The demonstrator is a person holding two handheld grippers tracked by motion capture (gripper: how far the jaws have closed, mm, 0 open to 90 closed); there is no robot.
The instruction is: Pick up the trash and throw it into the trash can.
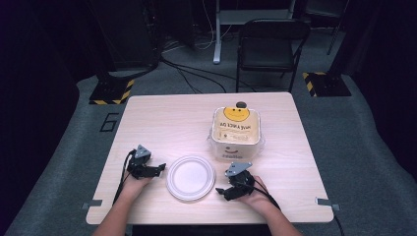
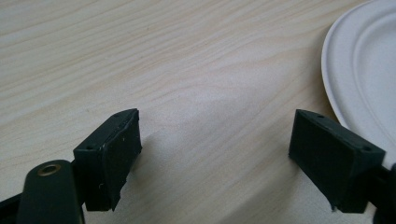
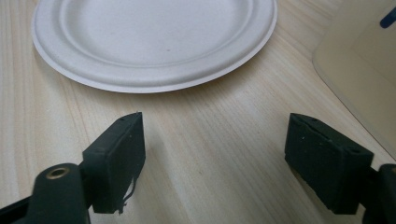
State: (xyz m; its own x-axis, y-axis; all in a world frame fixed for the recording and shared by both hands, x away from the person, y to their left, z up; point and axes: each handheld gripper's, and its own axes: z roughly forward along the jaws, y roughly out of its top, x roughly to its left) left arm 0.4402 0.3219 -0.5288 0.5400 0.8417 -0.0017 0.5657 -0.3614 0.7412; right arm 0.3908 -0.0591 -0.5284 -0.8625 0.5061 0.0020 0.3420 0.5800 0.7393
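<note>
A white paper plate (image 1: 191, 177) lies empty on the pale wooden table (image 1: 162, 118), near its front edge. My left gripper (image 1: 161, 168) rests on the table just left of the plate, open, with bare wood between its jaws (image 2: 215, 140); the plate's rim (image 2: 359, 70) shows at the right there. My right gripper (image 1: 220, 191) sits just right of the plate, open and empty (image 3: 215, 154), facing the plate (image 3: 154, 39). A square beige box (image 1: 236, 129) with a yellow smiley face on its lid stands behind the plate, to the right; its corner (image 3: 359, 79) shows in the right gripper view.
A small dark object (image 1: 241, 104) sits at the box's far edge. A black folding chair (image 1: 270, 46) stands beyond the table. Cables run across the grey carpet (image 1: 196, 73). Metal brackets (image 1: 92, 203) mark the table's front corners.
</note>
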